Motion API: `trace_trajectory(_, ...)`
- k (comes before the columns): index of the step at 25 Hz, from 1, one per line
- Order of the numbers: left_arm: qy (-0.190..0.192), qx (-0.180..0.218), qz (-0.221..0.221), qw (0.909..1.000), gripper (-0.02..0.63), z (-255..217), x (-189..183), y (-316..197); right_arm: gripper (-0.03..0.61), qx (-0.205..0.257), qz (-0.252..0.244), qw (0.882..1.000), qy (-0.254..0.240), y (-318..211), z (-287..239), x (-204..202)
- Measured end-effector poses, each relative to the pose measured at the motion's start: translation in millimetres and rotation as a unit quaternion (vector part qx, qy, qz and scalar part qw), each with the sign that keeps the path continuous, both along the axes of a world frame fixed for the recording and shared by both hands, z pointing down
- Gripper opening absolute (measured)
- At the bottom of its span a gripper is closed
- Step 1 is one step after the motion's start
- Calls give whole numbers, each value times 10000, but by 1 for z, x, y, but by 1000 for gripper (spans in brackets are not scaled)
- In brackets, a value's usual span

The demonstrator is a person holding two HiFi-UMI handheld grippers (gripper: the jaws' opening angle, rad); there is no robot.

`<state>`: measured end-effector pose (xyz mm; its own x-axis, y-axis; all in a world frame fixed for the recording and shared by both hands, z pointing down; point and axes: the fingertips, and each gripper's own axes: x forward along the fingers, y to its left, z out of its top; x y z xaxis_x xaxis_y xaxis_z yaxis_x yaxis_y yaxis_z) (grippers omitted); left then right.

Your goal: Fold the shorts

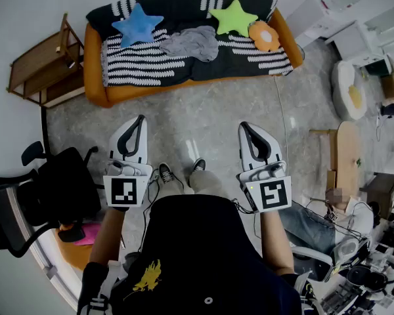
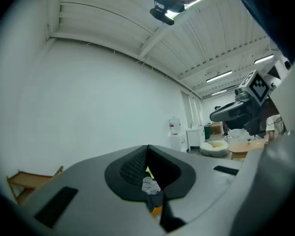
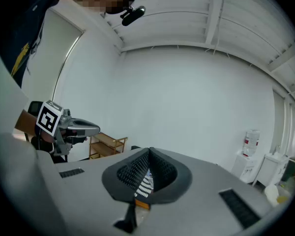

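– Two grippers, both empty, and the fold not yet begun. Shall we go from the left?

– Yes. At the far left we have a wooden rack (image 1: 36,67) and a black office chair (image 1: 49,189), neither in our way. Then comes the left gripper (image 1: 140,119), held level with its jaws pressed together on nothing; its own view shows the pads (image 2: 137,167) meeting.

– And the shorts (image 1: 192,43)?

– Well ahead of us, a grey crumpled heap on the striped throw (image 1: 138,61) that covers the orange sofa (image 1: 95,77). They lie between the blue star cushion (image 1: 136,25) and the green star cushion (image 1: 233,16) (a flower cushion (image 1: 265,37) sits further right).

– The right gripper (image 1: 244,126)?

– Much the same: jaws closed on nothing, tipped slightly down, well apart from the sofa.

– So where could we slip?

– We judge three places. If we arrive with the jaws closed like this, we only shove the heap about. The shorts lie directly on the throw, so a deep pinch could take both layers and lift the throw with the cloth. And the heap hides waistband and hems; if we grab the wrong spots, the shorts spread twisted and the fold comes out crooked. The cushions on either side also leave us little flat room.
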<state>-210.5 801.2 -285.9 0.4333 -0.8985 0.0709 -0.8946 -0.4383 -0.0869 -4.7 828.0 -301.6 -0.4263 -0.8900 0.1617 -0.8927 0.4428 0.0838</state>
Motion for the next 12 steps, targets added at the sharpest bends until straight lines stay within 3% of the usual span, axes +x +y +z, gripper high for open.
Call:
trace_trajectory(2,53,281,-43,9996,14,-8,9,10,11,101,-101,9999,40,6,2,8)
trace_trajectory(3,-130,362,4,9993,14,-10,14,17,12,147,-92,9998,2,10,1,11)
trace_trajectory(6,-1485,432,325,9874,14,-11,26,42,12,223,31,9991,-357,26,-12,19)
trace_trajectory(7,-1466,449,233,9879,14,-15,27,48,12,248,7,9987,-437,29,-15,21)
trace_trajectory(10,-249,400,-433,9980,14,-27,22,53,12,420,4,9976,-548,28,-22,29)
trace_trajectory(12,-81,386,-513,9979,14,-27,24,55,12,438,98,9969,-641,27,-20,40)
